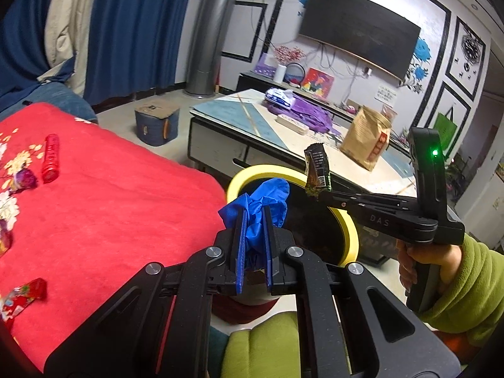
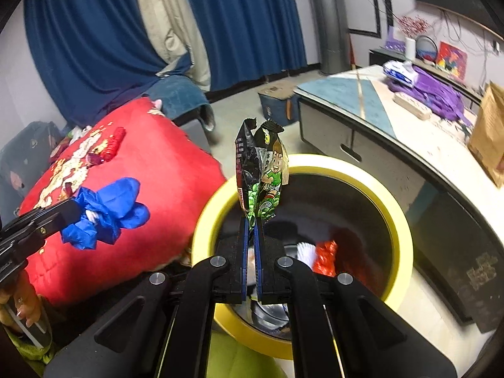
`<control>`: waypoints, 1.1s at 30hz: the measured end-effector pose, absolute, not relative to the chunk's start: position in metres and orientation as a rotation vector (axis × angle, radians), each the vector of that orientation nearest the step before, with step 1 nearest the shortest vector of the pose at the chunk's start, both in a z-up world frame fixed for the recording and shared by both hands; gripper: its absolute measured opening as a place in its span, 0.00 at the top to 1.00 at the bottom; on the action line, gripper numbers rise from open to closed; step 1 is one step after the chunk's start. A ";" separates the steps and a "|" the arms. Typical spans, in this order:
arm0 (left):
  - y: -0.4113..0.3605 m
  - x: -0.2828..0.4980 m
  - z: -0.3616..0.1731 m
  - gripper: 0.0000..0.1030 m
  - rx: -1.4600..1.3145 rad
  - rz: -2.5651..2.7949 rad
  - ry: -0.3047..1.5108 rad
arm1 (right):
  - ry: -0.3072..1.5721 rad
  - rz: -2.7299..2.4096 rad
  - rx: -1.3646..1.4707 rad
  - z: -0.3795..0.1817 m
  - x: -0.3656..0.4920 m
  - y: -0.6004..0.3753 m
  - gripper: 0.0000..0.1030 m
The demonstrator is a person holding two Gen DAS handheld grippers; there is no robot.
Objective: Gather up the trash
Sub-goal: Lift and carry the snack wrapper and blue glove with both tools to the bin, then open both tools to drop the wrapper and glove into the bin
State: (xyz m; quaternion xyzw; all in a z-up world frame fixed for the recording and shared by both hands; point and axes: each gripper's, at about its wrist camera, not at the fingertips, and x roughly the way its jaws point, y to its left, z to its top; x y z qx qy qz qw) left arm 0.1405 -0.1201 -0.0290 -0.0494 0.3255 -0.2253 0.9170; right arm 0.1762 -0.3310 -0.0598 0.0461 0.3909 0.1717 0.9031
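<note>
My left gripper [image 1: 253,212] is shut on a crumpled blue glove [image 1: 263,200] at the near left rim of the yellow-rimmed black bin [image 1: 348,225]; both show in the right wrist view, gripper [image 2: 74,209] and glove [image 2: 108,212], left of the bin over the red blanket. My right gripper [image 2: 251,220] is shut on a black and green snack wrapper [image 2: 261,173] above the bin's [image 2: 315,165] opening. In the left wrist view the right gripper [image 1: 319,193] holds the wrapper [image 1: 318,170] upright over the bin. Red and white trash [image 2: 324,256] lies inside the bin.
The red flowered blanket [image 1: 110,208] carries a red plastic tube [image 1: 51,157], a purple candy wrapper [image 1: 24,180] and a red wrapper [image 1: 23,296]. A low table [image 1: 283,138] behind the bin holds a brown paper bag [image 1: 367,138] and purple cloth [image 1: 302,111]. A blue stool [image 1: 157,124] stands on the floor.
</note>
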 end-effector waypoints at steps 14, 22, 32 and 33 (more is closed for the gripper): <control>-0.173 0.168 -0.054 0.95 -0.001 -0.542 0.727 | 0.846 0.277 0.208 -0.076 0.177 -0.375 0.96; -0.185 0.181 -0.058 0.60 -0.013 -0.538 0.733 | 0.850 0.224 0.259 -0.077 0.178 -0.388 0.73; -0.156 0.172 -0.045 0.11 -0.077 -0.460 0.680 | 0.800 0.184 0.224 -0.069 0.175 -0.383 0.48; -0.154 0.171 -0.043 0.11 -0.081 -0.452 0.675 | 0.788 0.185 0.214 -0.066 0.173 -0.380 0.44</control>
